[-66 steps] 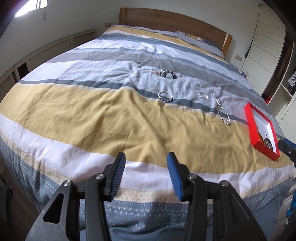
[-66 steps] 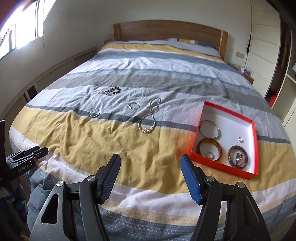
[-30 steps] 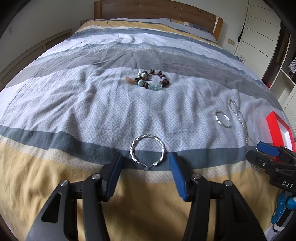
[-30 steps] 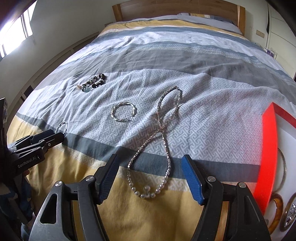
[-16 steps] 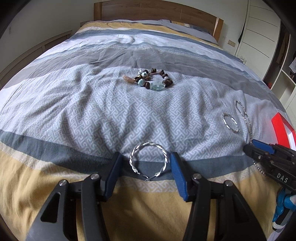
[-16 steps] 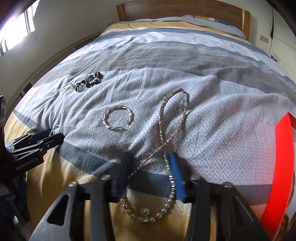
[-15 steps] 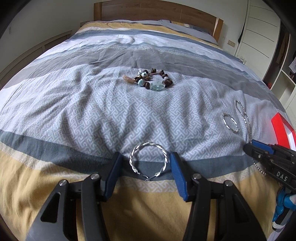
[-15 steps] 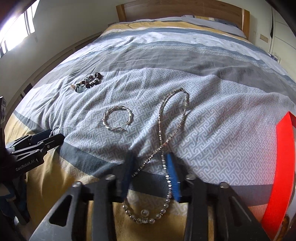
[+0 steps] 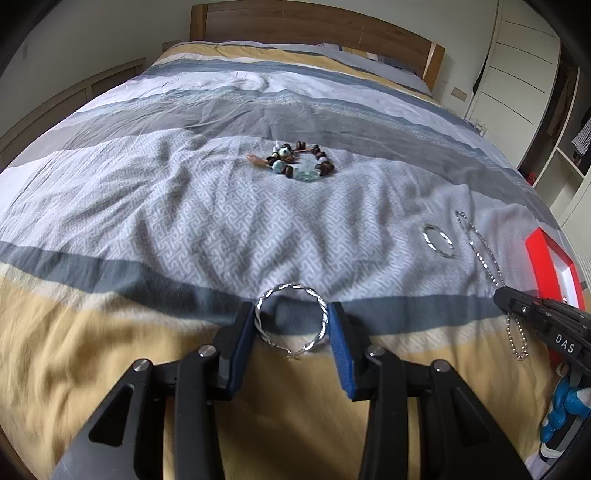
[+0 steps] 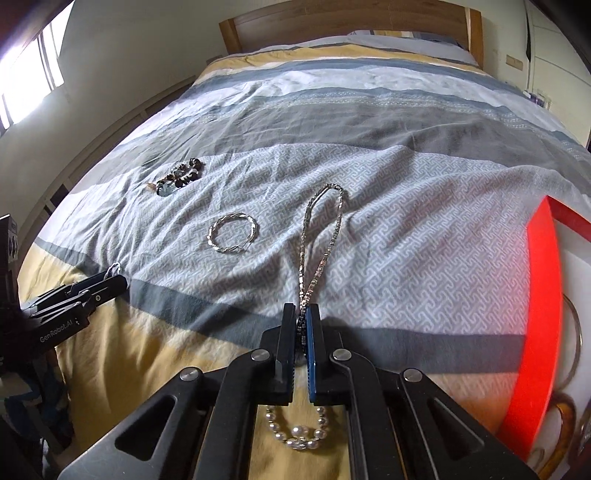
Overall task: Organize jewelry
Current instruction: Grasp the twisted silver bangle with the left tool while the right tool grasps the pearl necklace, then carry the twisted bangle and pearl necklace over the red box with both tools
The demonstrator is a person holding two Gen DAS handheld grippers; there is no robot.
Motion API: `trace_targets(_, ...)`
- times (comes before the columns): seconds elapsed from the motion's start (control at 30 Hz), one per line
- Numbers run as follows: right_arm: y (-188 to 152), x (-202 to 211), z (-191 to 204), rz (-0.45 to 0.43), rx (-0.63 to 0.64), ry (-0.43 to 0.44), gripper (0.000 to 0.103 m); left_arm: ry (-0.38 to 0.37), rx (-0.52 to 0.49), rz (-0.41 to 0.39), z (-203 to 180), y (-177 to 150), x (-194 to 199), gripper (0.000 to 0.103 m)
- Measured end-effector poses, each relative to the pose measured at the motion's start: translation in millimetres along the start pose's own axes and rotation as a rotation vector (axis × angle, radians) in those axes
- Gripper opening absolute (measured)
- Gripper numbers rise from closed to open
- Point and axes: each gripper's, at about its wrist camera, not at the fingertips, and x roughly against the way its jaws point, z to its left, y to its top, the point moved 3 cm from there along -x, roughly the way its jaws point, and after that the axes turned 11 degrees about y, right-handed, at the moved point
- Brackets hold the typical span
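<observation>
My left gripper (image 9: 291, 321) is shut on a twisted silver bangle (image 9: 291, 291) lying on the striped bedspread, its blue pads pressing the ring's two sides. My right gripper (image 10: 303, 321) is shut on a long silver necklace (image 10: 320, 229) where its two strands cross; the pearl end (image 10: 299, 439) hangs below the jaws. A second twisted bangle (image 10: 232, 232) and a brown-and-turquoise bead bracelet (image 10: 179, 177) lie loose on the bed. The red jewelry box (image 10: 539, 314) sits at the right and holds bangles.
The wooden headboard (image 9: 310, 29) stands at the far end of the bed. White wardrobe doors (image 9: 517, 59) stand at the right, and a low wooden ledge (image 10: 110, 125) runs along the left wall.
Both grippers have closed: the left onto the twisted bangle, the right onto the necklace's crossed strands. The right gripper shows further along the necklace.
</observation>
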Motion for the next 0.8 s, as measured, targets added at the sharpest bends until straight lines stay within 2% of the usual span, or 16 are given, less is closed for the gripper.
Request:
trace_targets(0.33,-9.1,69.8,23.8,-0.084,0.011,0.013,0.005,-0.027,0.0,-0.039,-7.2,-12.3,59.2,0.037)
trace_targets(0.8,-24.0,178.8,62.2,-0.225,0.063,0.008,0.005,-0.063,-0.039,-0.161,-24.5,-28.0,163.0,0.037)
